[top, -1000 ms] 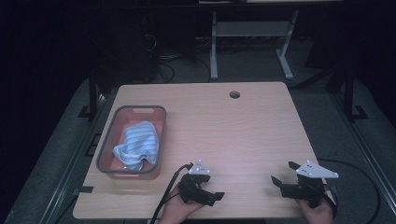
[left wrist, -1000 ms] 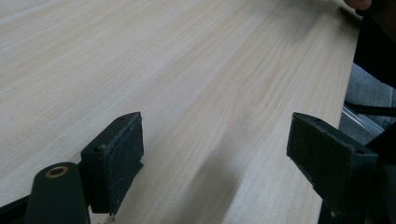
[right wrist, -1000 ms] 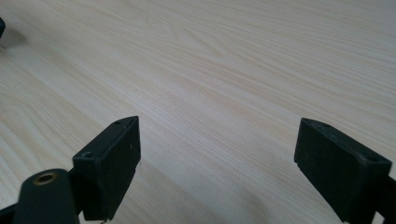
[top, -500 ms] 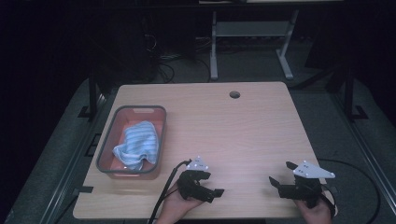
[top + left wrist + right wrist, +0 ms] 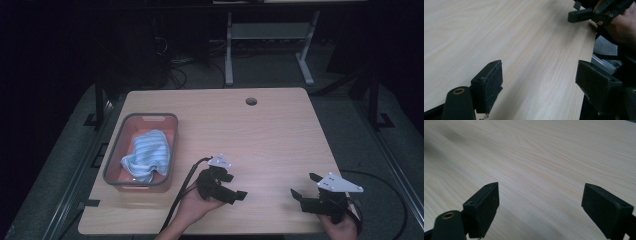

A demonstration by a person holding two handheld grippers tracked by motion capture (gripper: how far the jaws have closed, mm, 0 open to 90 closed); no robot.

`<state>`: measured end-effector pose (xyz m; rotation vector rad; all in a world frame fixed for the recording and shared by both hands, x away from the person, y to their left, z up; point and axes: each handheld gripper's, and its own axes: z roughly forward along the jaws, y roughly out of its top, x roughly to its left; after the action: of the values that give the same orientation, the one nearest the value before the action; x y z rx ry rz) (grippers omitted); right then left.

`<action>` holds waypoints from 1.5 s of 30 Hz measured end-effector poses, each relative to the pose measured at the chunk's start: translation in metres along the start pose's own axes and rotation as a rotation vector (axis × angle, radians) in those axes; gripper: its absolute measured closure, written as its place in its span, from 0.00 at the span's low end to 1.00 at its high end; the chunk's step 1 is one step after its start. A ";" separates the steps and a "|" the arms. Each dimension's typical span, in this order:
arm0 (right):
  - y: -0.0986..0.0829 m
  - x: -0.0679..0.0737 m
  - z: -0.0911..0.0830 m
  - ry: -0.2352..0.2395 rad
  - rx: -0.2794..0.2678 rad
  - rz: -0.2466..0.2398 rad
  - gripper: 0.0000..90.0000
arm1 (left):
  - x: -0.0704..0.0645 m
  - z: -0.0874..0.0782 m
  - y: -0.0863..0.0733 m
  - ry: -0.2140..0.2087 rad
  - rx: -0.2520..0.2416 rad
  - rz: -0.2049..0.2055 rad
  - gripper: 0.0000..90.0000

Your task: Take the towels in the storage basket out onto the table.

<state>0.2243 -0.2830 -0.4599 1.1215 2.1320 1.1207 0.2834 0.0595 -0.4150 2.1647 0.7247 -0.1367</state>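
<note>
1. Here, starting at the left, we see the striped cloth (image 5: 146, 155) lying inside the grey bin (image 5: 114, 151), which sits near the left edge of the table (image 5: 260, 135); it lies to the left of both grippers and is touched by neither.
2. The cloth is crumpled into a loose heap, light blue with paler stripes, over the bin's reddish floor.
3. Moving right, our left gripper (image 5: 226, 186) rests low over the table near its front edge, near the bin's right wall; in the left gripper view its jaws stand wide apart with only bare wood between them.
4. Farther right, our right gripper (image 5: 302, 186) sits near the front right corner, jaws likewise spread wide over bare wood.
5. A black cable (image 5: 181, 192) trails from the left gripper, and the bin's wall stands between gripper and cloth.
</note>
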 end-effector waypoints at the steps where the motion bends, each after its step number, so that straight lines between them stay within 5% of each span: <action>1: 0.000 -0.001 -0.001 -0.003 -0.002 -0.003 0.16 | 0.000 -0.001 0.003 0.007 -0.001 -0.001 0.22; 8: 0.000 -0.003 -0.001 -0.012 -0.004 0.004 0.16 | 0.007 -0.010 0.025 0.010 0.014 0.002 0.20; 20: 0.000 -0.003 -0.001 -0.009 -0.007 0.006 0.16 | 0.019 -0.026 0.053 0.086 0.036 0.003 0.19; 30: 0.001 -0.004 -0.002 -0.013 -0.008 0.008 0.16 | 0.027 -0.056 0.075 0.151 0.033 0.002 0.19; 45: 0.001 -0.005 -0.003 -0.015 -0.015 0.009 0.16 | 0.048 -0.106 0.079 0.211 0.006 -0.035 0.19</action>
<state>0.2253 -0.2876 -0.4575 1.1303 2.1054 1.1275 0.3505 0.1213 -0.3081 2.1939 0.8818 0.0730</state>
